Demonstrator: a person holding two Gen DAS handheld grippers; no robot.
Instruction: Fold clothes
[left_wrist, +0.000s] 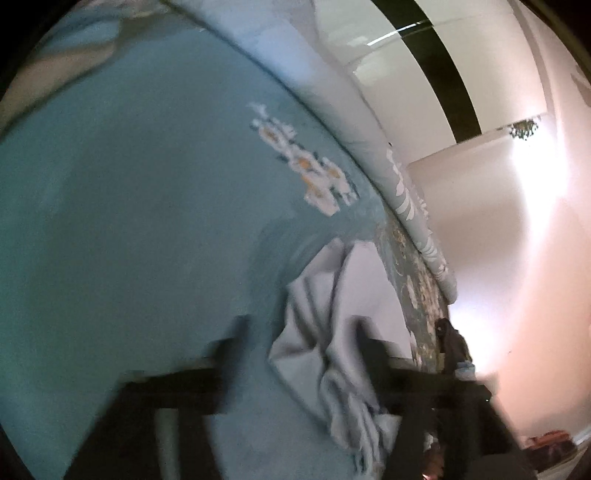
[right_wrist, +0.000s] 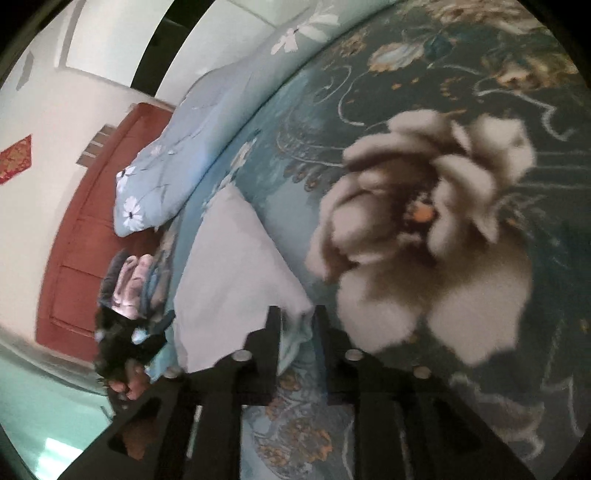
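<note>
folding target: a pale grey garment (right_wrist: 236, 266), thin and soft, lying on the teal flowered bedspread (left_wrist: 129, 221); part flat, part crumpled.
where it lies: near the bed's edge, below the blue daisy pillow (right_wrist: 177, 155) and just beside the large pale flower print (right_wrist: 424, 240).
long axis: in the right wrist view the flat panel runs from its near corner (right_wrist: 301, 315) up and to the left, toward the pillow.
crumpled end: in the left wrist view the cloth is bunched in ridged folds that run straight ahead along the fingers.
right gripper (right_wrist: 297, 312): jaws a narrow way apart, with the near corner in the gap; no pad is seen pressing on it, so it reads as unclamped.
left gripper (left_wrist: 302, 326): jaws wide apart, astride the bunched cloth; the cloth lies between them and is not pinched.
nearer tool: each gripper sits at its own end of the cloth; the right one is at the flat corner, the left one at the bunch.
relation that decides the move: the two ends lie across from each other, so a fold would likely carry one end along the long axis to the other.
likely step: a fresh hold on each end is needed first (judgement).
person: a hand (right_wrist: 127, 387) under the left tool, at the cloth's left edge.
background: red-brown door (right_wrist: 74, 240), well apart.
</note>
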